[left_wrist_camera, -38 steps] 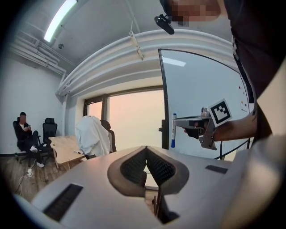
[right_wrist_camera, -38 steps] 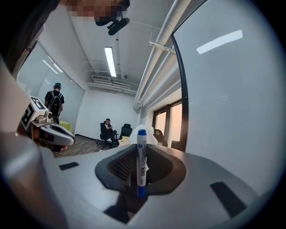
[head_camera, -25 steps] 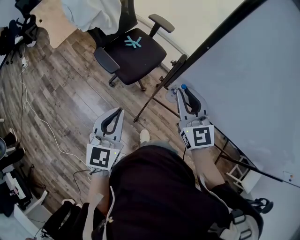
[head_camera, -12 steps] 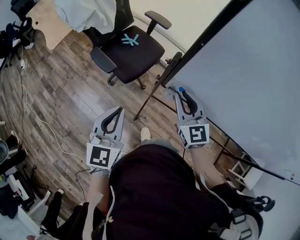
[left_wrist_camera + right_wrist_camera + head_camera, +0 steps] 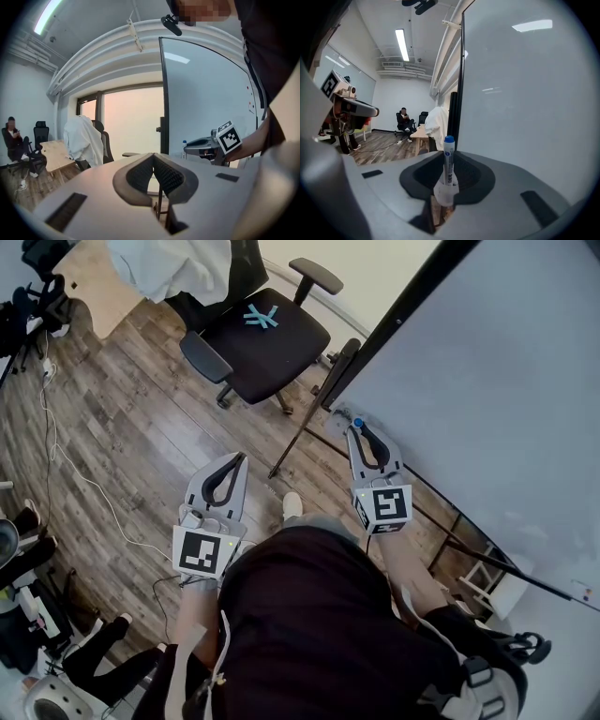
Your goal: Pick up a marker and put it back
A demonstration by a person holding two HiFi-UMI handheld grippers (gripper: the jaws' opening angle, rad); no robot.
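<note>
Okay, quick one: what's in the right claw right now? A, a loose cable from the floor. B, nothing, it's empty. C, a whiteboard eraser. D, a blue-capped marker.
D: in the right gripper view, the right claw is closed on a blue-capped marker, which stands upright between its pads with the cap pointing up, next to the whiteboard.

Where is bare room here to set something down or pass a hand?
Free: the wooden floor between office chair, cable and left gripper. Crowded: by the whiteboard, where the right gripper holds the marker near the stand legs.
</note>
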